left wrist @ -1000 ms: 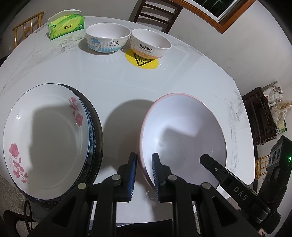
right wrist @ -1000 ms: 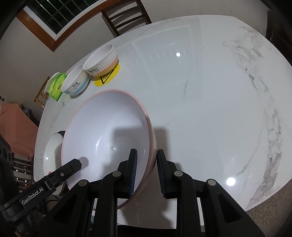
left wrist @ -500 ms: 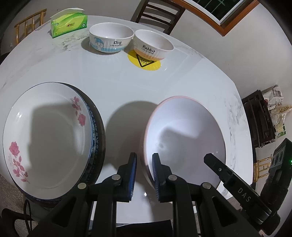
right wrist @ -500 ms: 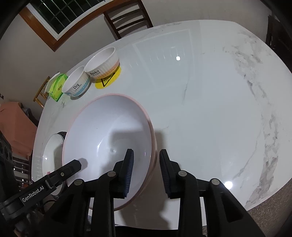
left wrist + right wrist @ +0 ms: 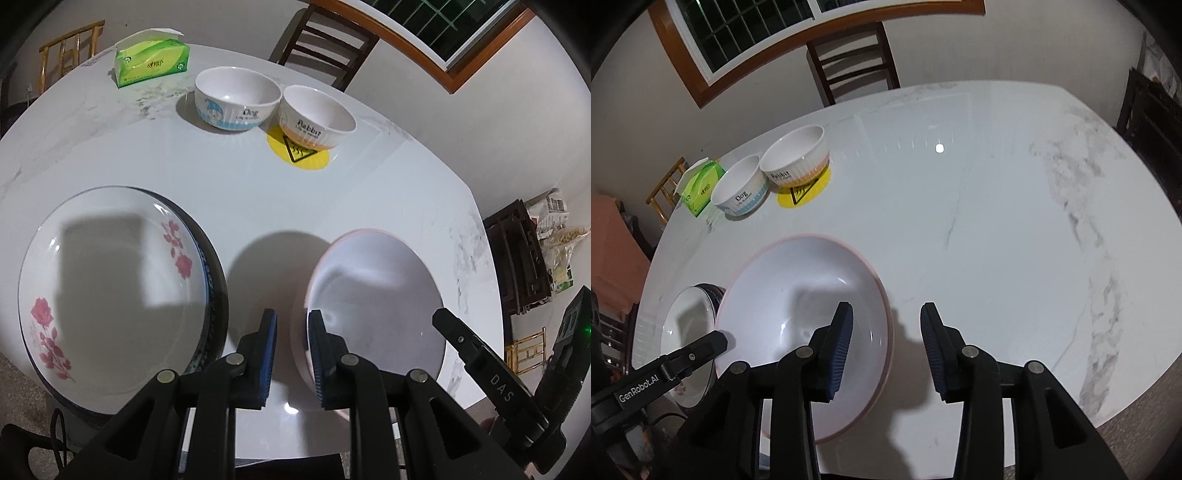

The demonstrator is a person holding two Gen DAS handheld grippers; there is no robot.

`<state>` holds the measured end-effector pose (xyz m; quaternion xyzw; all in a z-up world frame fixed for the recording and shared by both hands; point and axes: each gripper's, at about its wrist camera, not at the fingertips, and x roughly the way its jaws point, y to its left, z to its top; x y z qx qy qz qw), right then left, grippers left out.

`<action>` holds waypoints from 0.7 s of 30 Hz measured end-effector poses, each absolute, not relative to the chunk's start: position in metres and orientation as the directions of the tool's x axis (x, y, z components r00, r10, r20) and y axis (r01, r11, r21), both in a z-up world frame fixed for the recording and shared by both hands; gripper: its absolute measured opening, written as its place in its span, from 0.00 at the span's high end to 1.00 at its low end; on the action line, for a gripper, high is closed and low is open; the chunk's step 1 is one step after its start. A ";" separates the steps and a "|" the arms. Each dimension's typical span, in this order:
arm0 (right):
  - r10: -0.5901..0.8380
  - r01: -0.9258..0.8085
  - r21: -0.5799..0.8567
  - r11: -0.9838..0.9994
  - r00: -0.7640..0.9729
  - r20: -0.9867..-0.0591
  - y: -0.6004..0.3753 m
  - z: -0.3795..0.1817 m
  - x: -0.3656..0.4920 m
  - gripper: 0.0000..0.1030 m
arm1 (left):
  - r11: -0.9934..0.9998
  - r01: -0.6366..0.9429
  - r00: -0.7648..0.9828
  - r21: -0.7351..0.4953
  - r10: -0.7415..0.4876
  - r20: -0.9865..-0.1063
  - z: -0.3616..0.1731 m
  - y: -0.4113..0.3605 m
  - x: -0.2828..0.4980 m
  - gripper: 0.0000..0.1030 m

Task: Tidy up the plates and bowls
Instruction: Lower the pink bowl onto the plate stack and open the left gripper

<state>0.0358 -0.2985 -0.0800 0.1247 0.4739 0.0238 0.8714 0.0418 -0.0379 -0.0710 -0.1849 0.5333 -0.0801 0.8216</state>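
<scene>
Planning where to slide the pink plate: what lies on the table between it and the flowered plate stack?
Nothing: bare table with only the pink plate's shadow, up to the flowered plate; seen in the left wrist view.

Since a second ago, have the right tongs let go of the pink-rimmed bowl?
Yes. The right tongs have just been opening and lifted off; the pink-rimmed bowl rim sits lower against the marble table, pads clear. The left tongs straddle its rim.

Home dining room, round marble table (image 5: 979,229), wooden chair (image 5: 855,59), tissue box (image 5: 151,62), barred window (image 5: 746,29)
</scene>
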 end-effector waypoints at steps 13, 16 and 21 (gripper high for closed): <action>0.153 -0.002 0.188 0.982 0.584 -0.797 -0.271 -0.054 0.055 0.64 | 0.900 -0.046 0.479 -0.434 -0.361 -0.800 -0.050 -0.015 0.056 0.82; 0.155 -0.035 0.166 0.985 0.582 -0.798 -0.258 -0.051 0.061 0.61 | 0.903 -0.062 0.493 -0.426 -0.343 -0.799 -0.046 -0.004 0.062 0.82; 0.166 -0.083 0.144 0.986 0.576 -0.800 -0.236 -0.050 0.071 0.58 | 0.908 -0.094 0.508 -0.408 -0.309 -0.804 -0.045 0.018 0.074 0.82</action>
